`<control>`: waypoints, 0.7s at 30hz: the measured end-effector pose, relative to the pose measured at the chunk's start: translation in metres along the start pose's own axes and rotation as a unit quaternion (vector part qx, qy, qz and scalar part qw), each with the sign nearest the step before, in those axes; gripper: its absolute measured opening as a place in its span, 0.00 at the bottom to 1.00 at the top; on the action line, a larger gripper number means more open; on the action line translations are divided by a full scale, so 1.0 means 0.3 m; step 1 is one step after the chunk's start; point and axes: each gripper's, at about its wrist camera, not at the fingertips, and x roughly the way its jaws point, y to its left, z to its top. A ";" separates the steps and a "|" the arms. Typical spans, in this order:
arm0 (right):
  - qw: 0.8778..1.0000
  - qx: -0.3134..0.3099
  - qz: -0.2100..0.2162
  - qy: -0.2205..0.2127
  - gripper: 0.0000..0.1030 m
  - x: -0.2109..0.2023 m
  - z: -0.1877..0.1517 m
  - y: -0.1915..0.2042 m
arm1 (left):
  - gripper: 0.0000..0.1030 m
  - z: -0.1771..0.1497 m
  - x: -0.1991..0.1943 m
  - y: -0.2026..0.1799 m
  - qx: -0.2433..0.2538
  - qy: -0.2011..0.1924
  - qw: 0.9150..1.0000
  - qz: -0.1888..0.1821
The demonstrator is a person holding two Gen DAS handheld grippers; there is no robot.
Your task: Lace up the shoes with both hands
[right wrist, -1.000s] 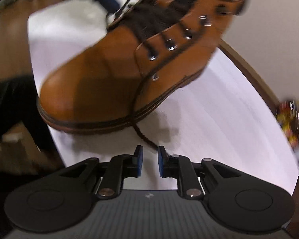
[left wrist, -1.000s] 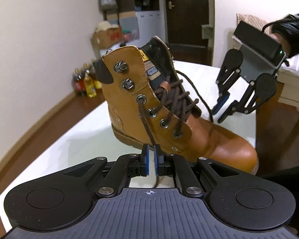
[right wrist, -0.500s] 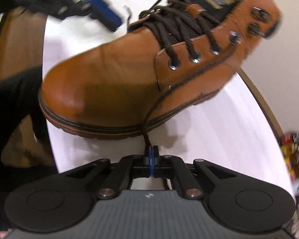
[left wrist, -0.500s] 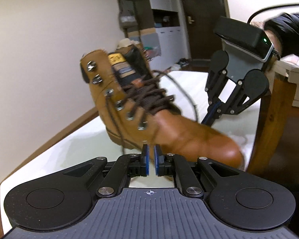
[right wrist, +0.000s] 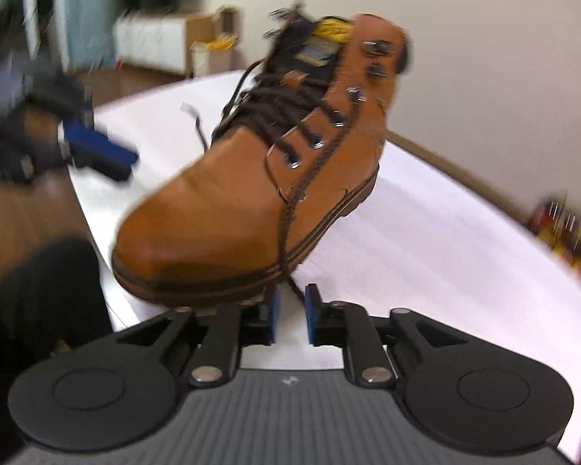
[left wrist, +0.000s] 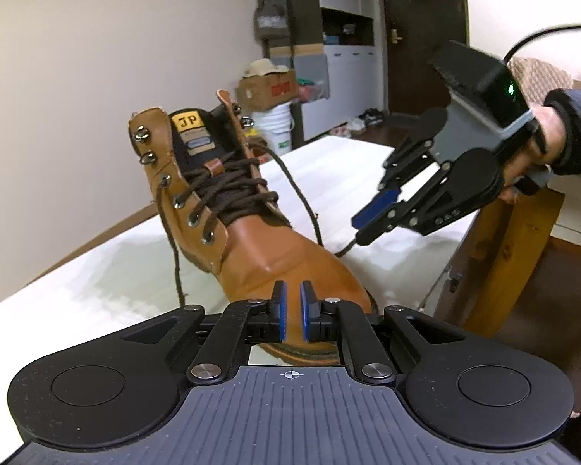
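On the white table (left wrist: 97, 286) the boot (left wrist: 259, 248) is laced through its lower eyelets, top hooks bare; the left hand-held gripper (left wrist: 290, 312) gapes empty, the right hand-held gripper (right wrist: 290, 312) is opening around a loose lace (right wrist: 286, 232).

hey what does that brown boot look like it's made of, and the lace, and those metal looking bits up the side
The boot looks like tan leather, smooth with a soft sheen on the toe; the stitched seams suggest it, though it could be synthetic. The lace looks like dark brown woven cord, round and matte. The hooks and eyelets look like silvery metal, since they glint.
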 end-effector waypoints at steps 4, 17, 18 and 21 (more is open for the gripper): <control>0.998 -0.059 0.025 0.011 0.16 0.052 0.007 0.022 | 0.08 -0.012 -0.013 0.000 0.000 0.006 1.000 0.011; 0.991 -0.116 0.058 0.024 0.04 0.117 0.019 -0.019 | 0.08 -0.036 0.020 0.020 -0.014 0.006 1.000 0.002; 0.992 -0.111 0.057 0.023 0.04 0.113 0.017 -0.020 | 0.08 -0.036 0.017 0.020 -0.015 0.004 1.000 0.001; 0.994 -0.098 0.036 0.016 0.04 0.086 0.005 -0.007 | 0.08 -0.031 0.007 0.020 -0.020 -0.005 1.000 -0.004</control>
